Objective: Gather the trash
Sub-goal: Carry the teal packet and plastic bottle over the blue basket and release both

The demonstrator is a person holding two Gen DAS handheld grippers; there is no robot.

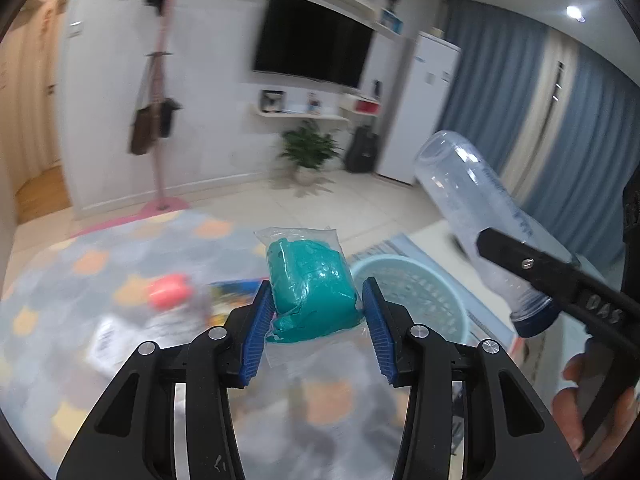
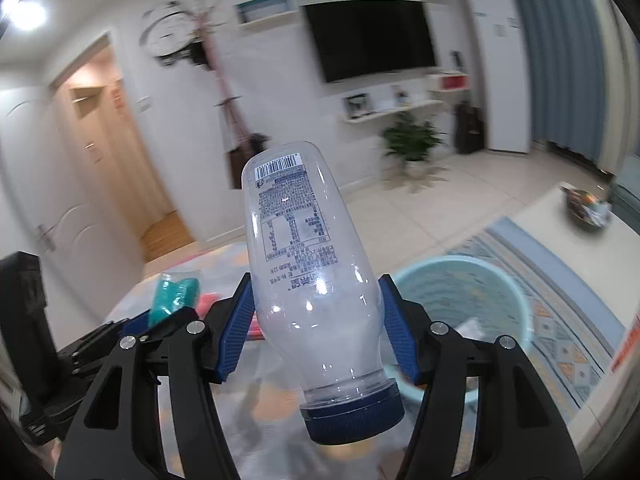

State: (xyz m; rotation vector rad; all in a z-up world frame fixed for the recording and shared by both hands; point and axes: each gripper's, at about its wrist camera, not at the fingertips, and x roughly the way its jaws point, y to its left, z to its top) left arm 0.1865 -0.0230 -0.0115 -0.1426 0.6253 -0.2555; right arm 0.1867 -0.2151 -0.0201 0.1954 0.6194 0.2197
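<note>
Left gripper [image 1: 316, 312] clamped the teal packet [image 1: 310, 292]; right gripper [image 2: 316, 324] clamped the plastic bottle [image 2: 304, 260], cap toward camera, near the basket [image 2: 516, 292].

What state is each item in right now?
Left gripper: shut on teal packet.
Teal packet: held aloft between the fingers, sealed in clear wrap.
Right gripper: shut on bottle.
Bottle: empty, capped, held cap toward the camera.
Basket: on the floor, upright, a scrap inside.
</note>
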